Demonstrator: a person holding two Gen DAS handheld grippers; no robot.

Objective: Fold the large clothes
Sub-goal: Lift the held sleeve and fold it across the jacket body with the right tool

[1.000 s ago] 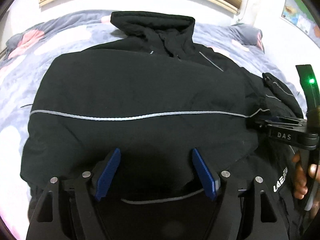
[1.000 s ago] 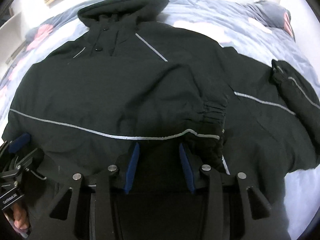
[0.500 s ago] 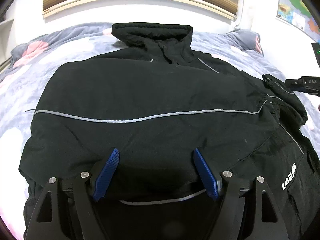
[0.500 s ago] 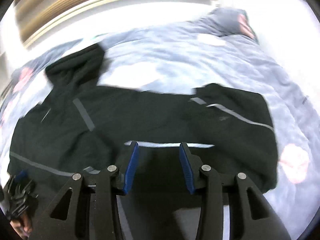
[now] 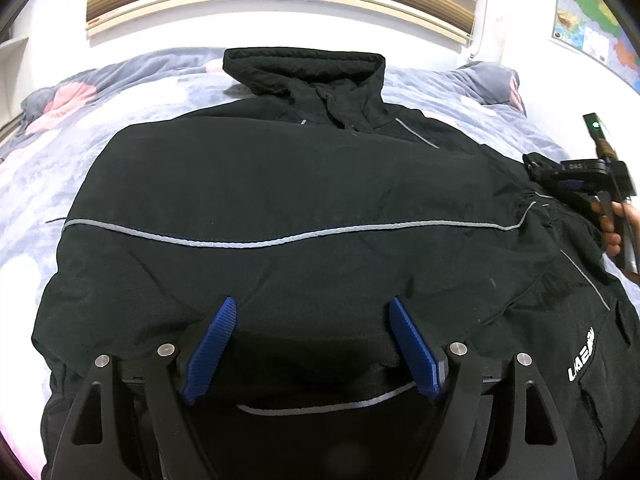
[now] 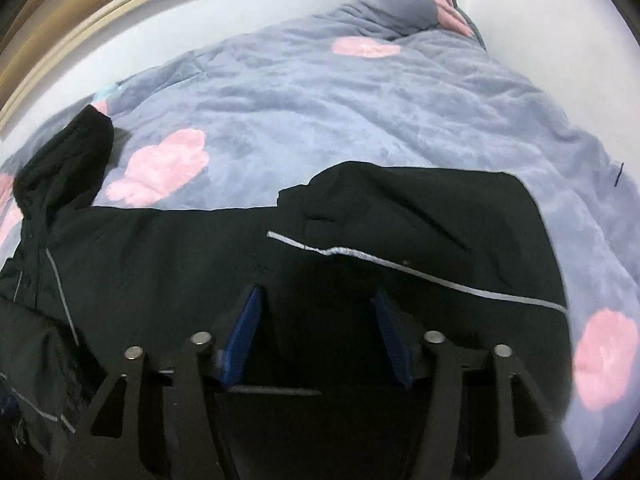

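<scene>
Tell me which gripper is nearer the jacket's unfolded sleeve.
Right. The right gripper hangs open directly over the unfolded sleeve at the jacket's right edge. The left gripper sits open over the jacket's lower middle, well away from it.

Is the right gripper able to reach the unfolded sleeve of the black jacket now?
Probably yes. The right gripper is open and right over the sleeve, which lies flat on the blanket; nothing covers it.
</scene>
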